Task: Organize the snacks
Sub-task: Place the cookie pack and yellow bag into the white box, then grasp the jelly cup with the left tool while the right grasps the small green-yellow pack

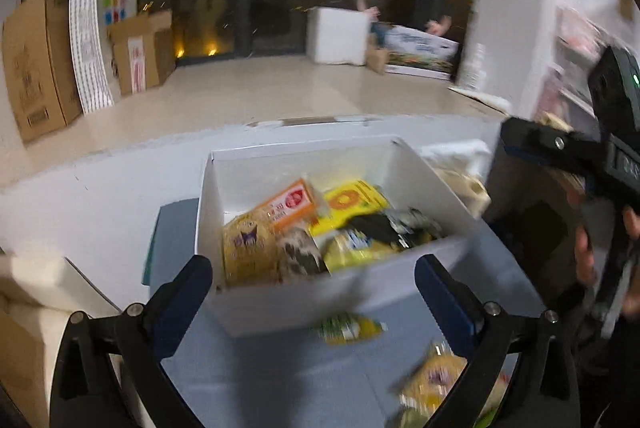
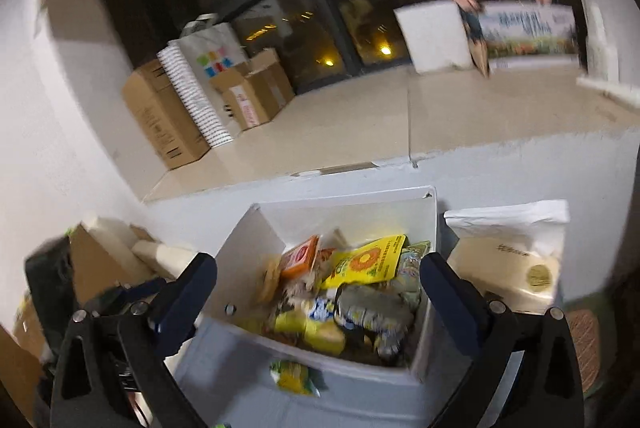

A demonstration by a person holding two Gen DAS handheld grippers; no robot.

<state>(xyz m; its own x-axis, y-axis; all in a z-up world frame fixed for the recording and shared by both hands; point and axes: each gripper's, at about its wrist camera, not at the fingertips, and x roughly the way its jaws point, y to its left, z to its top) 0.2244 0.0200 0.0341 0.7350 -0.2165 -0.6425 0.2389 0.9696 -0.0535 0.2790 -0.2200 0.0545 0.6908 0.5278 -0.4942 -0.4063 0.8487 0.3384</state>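
A white box (image 1: 304, 302) (image 2: 248, 252) on the light table holds several snack packs: an orange carton (image 1: 290, 206) (image 2: 300, 258), a yellow sunflower bag (image 1: 352, 204) (image 2: 368, 262) and yellow packets. A small yellow-green packet (image 1: 350, 328) (image 2: 294, 376) lies on the table in front of the box. More yellow packets (image 1: 436, 380) lie near my left gripper's right finger. My left gripper (image 1: 314, 282) is open and empty, just short of the box. My right gripper (image 2: 320, 280) is open and empty above the box's near side. It also shows at the right of the left wrist view (image 1: 568, 148).
A white and tan package (image 2: 516, 260) sits right of the box. A dark flat sheet (image 1: 168, 240) lies left of it. Cardboard boxes (image 1: 36, 64) (image 2: 168, 116) stand on the floor by the wall, beyond the table's far edge (image 1: 304, 122).
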